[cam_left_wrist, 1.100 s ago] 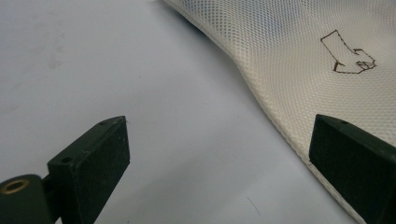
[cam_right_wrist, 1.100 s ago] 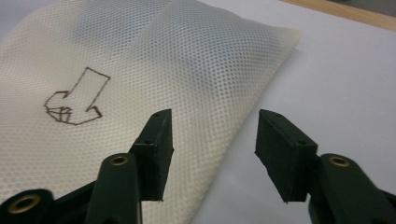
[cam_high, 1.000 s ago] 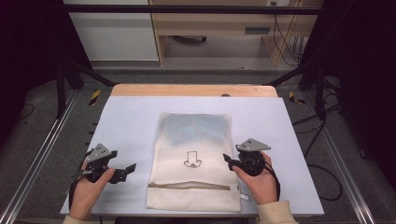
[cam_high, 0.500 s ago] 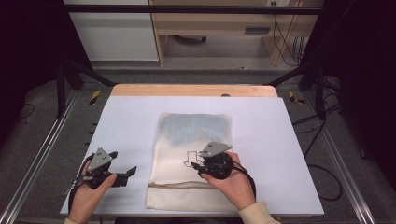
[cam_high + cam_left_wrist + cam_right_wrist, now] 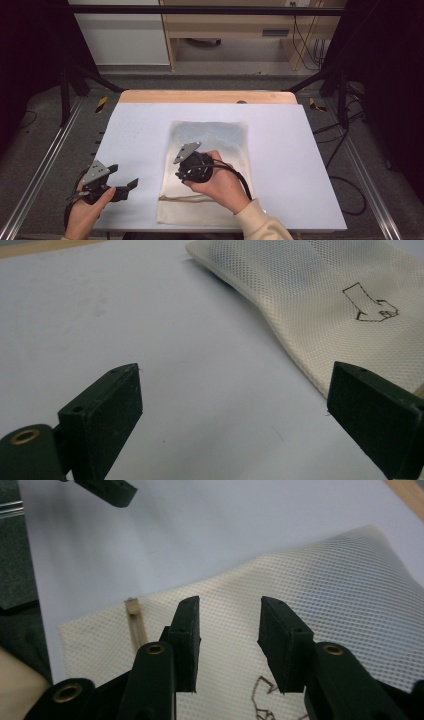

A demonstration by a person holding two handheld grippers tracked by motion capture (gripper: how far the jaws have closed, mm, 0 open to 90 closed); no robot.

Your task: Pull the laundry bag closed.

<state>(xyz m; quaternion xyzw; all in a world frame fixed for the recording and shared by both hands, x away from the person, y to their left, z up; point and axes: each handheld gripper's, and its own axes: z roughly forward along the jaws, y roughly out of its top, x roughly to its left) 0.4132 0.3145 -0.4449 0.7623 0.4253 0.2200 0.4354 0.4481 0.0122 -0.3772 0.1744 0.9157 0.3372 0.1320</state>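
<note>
We see a cream mesh bag point(image 5: 210, 170) lying flat on the white table point(image 5: 135, 130), in the middle of its width and reaching to the near edge. The bag's far end shows a grey-blue tint, and a tan band point(image 5: 180, 199) runs across it close to the near end. A small dark line drawing point(image 5: 371, 305) is printed on the mesh.

The right gripper point(image 5: 186, 172) is over the centre of the bag, held by the right hand point(image 5: 217, 182), whose cream sleeve point(image 5: 260, 225) enters from the bottom edge. In the right gripper view its two black jaws stand partly apart, with bare mesh between them; we see nothing held. The mesh bag point(image 5: 320, 610) lies directly beneath them, and part of the line drawing point(image 5: 262, 700) appears just below the jaw tips. We cannot tell whether the tips touch the fabric.

The left gripper point(image 5: 125, 184) is near the table's near-left corner, held by the left hand point(image 5: 85, 212) and well apart from the bag's left edge. In the left gripper view its jaws stand wide apart over bare table surface and hold nothing; the bag point(image 5: 320, 300) lies beyond the jaw on that view's right.
</note>
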